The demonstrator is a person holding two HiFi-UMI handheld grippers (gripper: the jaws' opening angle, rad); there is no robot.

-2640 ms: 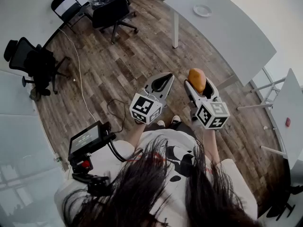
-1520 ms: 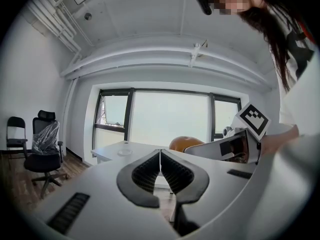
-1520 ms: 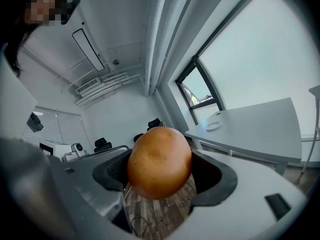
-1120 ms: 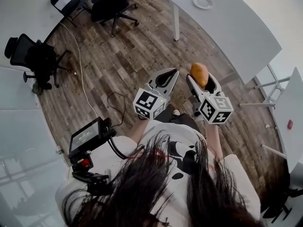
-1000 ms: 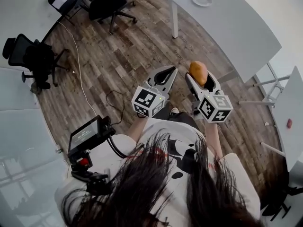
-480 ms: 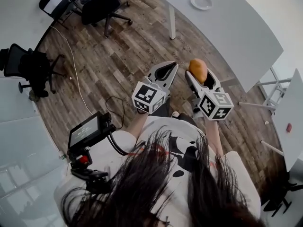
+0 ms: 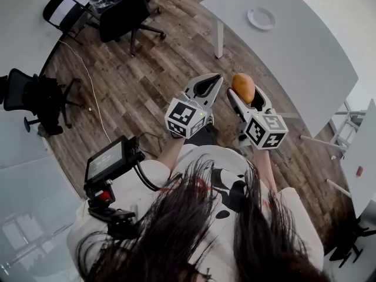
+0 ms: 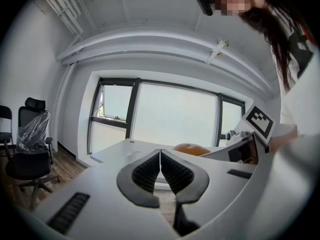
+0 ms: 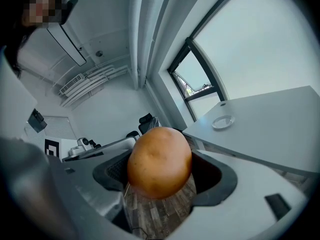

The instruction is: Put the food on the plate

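My right gripper (image 7: 242,90) is shut on an orange-brown bread roll (image 7: 243,87), held in the air over the wooden floor; the roll (image 9: 160,162) fills the middle of the right gripper view between the jaws. The left gripper (image 7: 207,86) hangs just to its left, shut with nothing in it; its tips (image 8: 160,152) meet in the left gripper view. A small white plate (image 7: 261,18) lies on the long white table (image 7: 305,57) ahead and to the right, and shows as a small plate (image 9: 222,122) in the right gripper view.
Black office chairs (image 7: 120,10) stand at the far left on the wooden floor (image 7: 153,69), with another chair (image 7: 35,96) by the wall. A cable (image 7: 97,101) runs over the floor. A second white table (image 7: 361,151) is at the right. A monitor rig (image 7: 108,160) hangs at my left side.
Both grippers have kept their grip and spacing while I have moved nearer the white table; the plate now sits lower and further right in the head view.
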